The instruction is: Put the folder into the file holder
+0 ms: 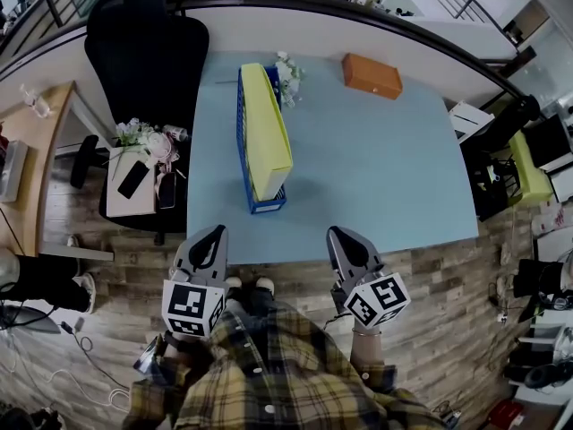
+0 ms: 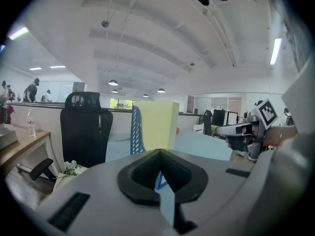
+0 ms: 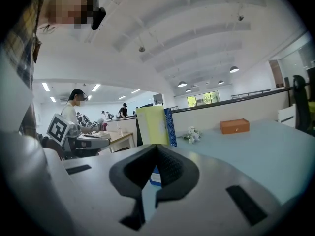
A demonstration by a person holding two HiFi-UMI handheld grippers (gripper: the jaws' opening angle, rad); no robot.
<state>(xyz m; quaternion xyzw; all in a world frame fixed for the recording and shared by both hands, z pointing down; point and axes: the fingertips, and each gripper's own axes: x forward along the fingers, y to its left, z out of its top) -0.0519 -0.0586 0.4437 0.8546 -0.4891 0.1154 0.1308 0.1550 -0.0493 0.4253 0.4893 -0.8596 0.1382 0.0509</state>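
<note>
A black office chair (image 1: 148, 52) stands beside a pale blue table (image 1: 376, 177) on wood-plank floor (image 1: 457, 294).

The head view looks steeply down over the left gripper (image 1: 213, 236) and right gripper (image 1: 343, 237), whose own views look low across the table (image 1: 376, 168), sharing the folder (image 1: 266, 128) ahead.

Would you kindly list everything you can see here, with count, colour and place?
table: one, light blue, centre
file holder: one, blue, on the table's left part
folder: one, yellow, standing in the file holder
flowers: one bunch, white, on the table by the holder's far end
box: one, orange, table's far side
office chair: one, black, left of the table
low stand: one, pale, below the chair, carrying small items
left gripper: grey, shut, empty, at the table's near edge
right gripper: grey, shut, empty, at the table's near edge
</note>
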